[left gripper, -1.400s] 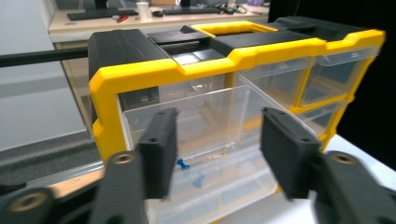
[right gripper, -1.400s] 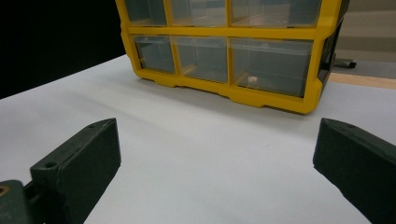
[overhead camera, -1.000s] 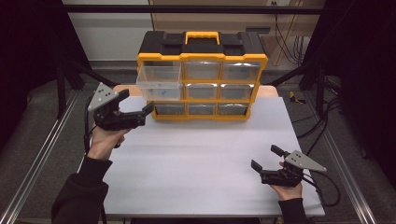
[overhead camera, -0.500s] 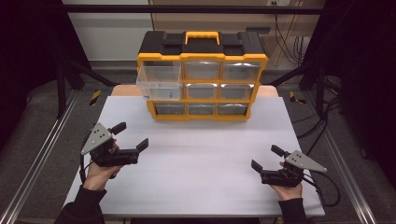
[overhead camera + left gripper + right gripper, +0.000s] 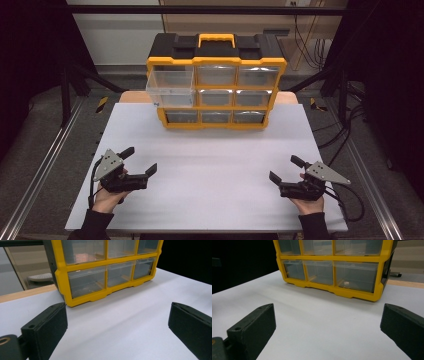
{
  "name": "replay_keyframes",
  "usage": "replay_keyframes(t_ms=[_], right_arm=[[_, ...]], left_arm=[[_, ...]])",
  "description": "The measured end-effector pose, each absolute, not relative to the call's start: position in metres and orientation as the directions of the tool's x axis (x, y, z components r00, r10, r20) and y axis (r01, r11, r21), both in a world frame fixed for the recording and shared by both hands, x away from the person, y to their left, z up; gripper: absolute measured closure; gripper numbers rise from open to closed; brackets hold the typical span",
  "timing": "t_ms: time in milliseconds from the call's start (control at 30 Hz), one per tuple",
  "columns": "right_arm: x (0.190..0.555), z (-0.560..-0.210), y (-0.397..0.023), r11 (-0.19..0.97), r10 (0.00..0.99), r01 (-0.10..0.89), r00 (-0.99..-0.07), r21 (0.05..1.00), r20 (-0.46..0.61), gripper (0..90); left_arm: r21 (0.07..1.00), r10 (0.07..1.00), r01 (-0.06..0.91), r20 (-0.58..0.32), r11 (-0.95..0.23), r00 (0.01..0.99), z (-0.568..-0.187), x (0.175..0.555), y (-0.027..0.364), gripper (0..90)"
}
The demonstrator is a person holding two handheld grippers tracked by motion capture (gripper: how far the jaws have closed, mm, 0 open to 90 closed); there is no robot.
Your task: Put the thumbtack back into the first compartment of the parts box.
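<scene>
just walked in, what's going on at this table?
A person holds a pair of tongs in each hand over a white table. The left tongs and right tongs both sit near the front edge, open and holding nothing. At the back stands a yellow and black drawer cabinet. Its top-left clear drawer is pulled out; the other drawers look shut. One lower drawer has a small white piece inside.
</scene>
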State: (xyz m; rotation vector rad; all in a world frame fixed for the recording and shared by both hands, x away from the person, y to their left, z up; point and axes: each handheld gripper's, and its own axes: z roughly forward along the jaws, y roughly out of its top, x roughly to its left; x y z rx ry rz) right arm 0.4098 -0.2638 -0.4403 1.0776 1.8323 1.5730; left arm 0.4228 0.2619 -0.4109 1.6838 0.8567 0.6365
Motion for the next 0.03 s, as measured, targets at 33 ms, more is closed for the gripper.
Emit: replay_keyframes(t_ms=[33], right_arm=[[0.4096,-0.4400,-0.2635,0.013,0.811,0.246,-0.570,0.969,0.134,0.7]], left_arm=[[0.964,0.803,0.222,-0.016,-0.145,0.595,-0.4118,0.4221,0.2627,1.8]])
